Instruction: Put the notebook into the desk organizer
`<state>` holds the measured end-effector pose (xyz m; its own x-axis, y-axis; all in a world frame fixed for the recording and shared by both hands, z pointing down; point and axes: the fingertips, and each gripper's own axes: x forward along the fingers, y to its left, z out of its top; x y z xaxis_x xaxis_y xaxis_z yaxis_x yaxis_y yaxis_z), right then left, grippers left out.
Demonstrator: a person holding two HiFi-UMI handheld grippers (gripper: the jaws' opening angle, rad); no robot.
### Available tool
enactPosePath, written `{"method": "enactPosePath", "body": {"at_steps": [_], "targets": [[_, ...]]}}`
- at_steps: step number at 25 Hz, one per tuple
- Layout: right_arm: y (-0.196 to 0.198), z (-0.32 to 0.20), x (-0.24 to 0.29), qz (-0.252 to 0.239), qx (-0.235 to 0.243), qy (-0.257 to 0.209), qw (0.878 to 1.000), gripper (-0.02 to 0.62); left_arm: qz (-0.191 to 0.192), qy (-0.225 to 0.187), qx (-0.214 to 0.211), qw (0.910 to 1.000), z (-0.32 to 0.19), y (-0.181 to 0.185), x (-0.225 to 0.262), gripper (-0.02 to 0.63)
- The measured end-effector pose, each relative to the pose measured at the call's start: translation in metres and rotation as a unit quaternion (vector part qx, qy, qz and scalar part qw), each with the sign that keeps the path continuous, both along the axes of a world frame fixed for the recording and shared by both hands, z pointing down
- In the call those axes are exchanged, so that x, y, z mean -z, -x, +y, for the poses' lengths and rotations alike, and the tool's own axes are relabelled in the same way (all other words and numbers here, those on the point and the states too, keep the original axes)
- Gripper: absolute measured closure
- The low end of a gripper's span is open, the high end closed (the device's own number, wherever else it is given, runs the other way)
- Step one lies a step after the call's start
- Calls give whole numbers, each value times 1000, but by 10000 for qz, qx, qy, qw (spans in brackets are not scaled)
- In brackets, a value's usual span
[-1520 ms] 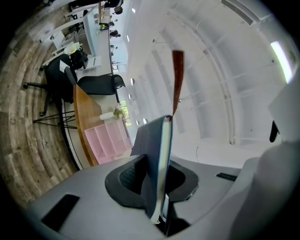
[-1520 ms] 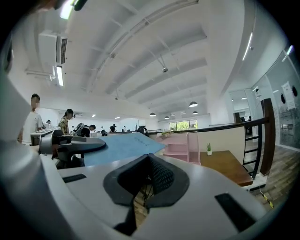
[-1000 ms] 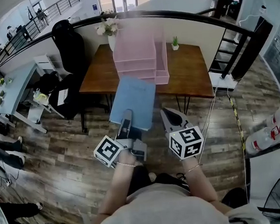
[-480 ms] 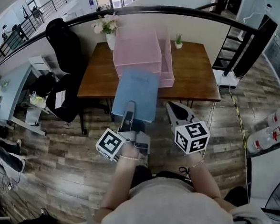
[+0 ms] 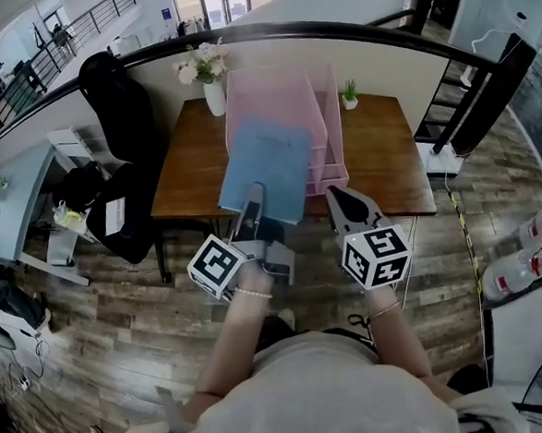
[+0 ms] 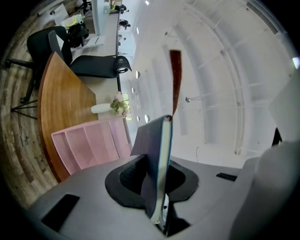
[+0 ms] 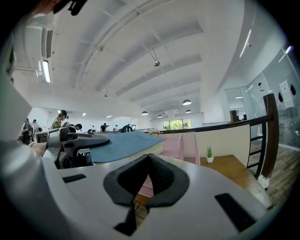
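1. The left gripper (image 5: pixel 252 196) had its jaws clamped on the near edge of the blue notebook (image 5: pixel 266 165). The left gripper view showed the book standing edge-on between the pads.
2. The notebook was off the worktop (image 5: pixel 189 166), carried roughly flat. In the head view its far end overlapped the front of the pink organizer (image 5: pixel 330 114).
3. Whether the book touched the organizer could not be told. Most of the book stuck out in front of the organizer, past the worktop's near edge.
4. The right gripper (image 5: pixel 340 195) was just right of the notebook and apart from it. Its jaws were together with nothing between them, as the right gripper view showed.
5. The right gripper pointed toward the near right part of the organizer.
6. The organizer was a mesh stack of trays standing near the middle of the brown wooden worktop.
7. A white vase (image 5: pixel 214 96) with flowers stood just left of the organizer at the back edge of the worktop.
8. A small potted plant (image 5: pixel 349 92) stood at the back, right of the organizer.
9. A black chair (image 5: pixel 119 92) stood left of the worktop on the wooden floor (image 5: pixel 93 316).
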<state>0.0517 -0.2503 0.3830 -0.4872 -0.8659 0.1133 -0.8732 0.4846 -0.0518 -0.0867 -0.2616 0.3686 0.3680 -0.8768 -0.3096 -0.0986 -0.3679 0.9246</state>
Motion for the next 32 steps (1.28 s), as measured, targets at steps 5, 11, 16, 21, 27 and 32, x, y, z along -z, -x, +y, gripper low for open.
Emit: {"method": "enactPosePath", "body": {"at_steps": [5, 11, 16, 21, 27, 32], "targets": [[9, -31, 2, 82, -65, -50, 9999, 586, 29, 12, -174, 9998, -31, 0, -4, 535], [17, -48, -6, 82, -153, 12, 9998, 586, -9, 222, -236, 9995, -53, 6, -18, 535], [17, -51, -14, 29, -152, 110, 9998, 586, 202, 313, -240, 9990, -61, 6, -24, 535], [13, -56, -16, -65, -125, 171, 9998, 586, 323, 403, -185, 9985, -66, 3, -30, 535], [6, -65, -9, -79, -4, 194, 9998, 586, 409, 771, 54, 9962, -73, 3, -45, 539], [-1, -70, -10, -112, 53, 242, 9996, 586, 540, 968, 181, 9937, -77, 0, -53, 546]]}}
